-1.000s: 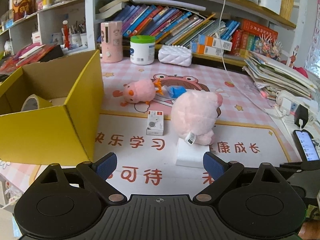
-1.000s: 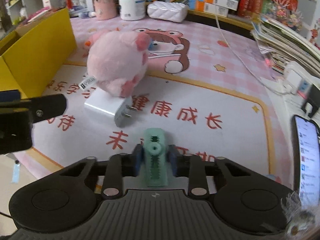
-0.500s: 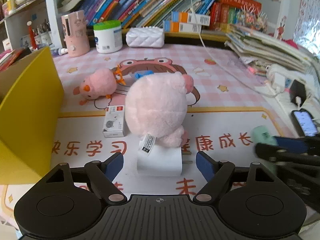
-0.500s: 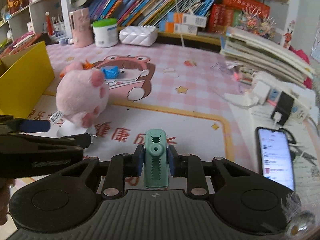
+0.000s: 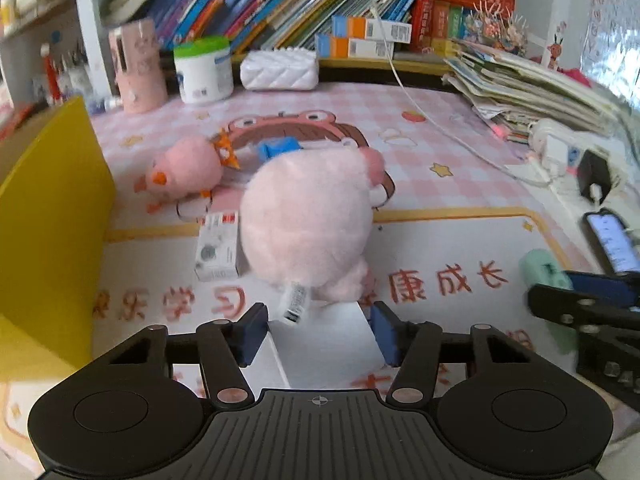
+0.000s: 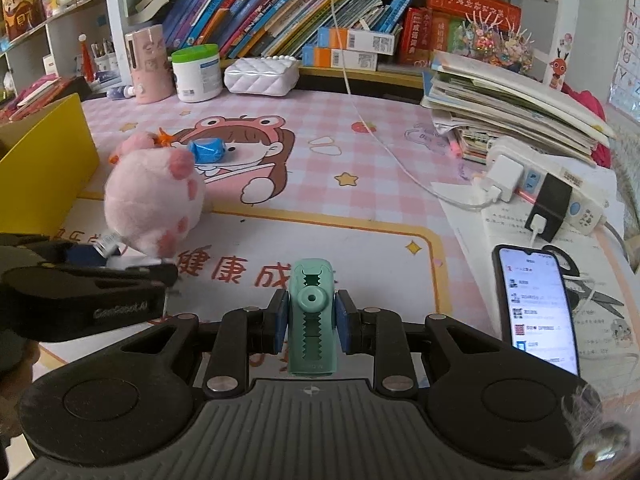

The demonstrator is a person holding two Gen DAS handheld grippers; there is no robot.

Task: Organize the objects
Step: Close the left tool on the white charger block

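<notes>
My left gripper (image 5: 318,332) is open, its blue pads on either side of a white charger block (image 5: 324,344) that lies under the tail of a big pink plush pig (image 5: 308,220). I cannot tell whether the pads touch the block. My right gripper (image 6: 311,320) is shut on a mint-green clip-like object (image 6: 312,312), held above the mat at the right; it also shows in the left wrist view (image 5: 544,272). A small pink plush chick (image 5: 184,172), a small white box (image 5: 218,248) and a blue wrapped item (image 5: 278,148) lie behind the pig.
A yellow cardboard box (image 5: 48,220) stands at the left. A phone (image 6: 536,300), scissors, a power strip (image 6: 560,192) and a paper stack (image 6: 512,104) crowd the right. A pink cup (image 5: 138,66), a white jar (image 5: 204,70) and a white pouch (image 5: 280,70) stand before the bookshelf.
My left gripper swung right from the yellow box and moved in around the white charger block. My right gripper carried the green object back and to the right.
</notes>
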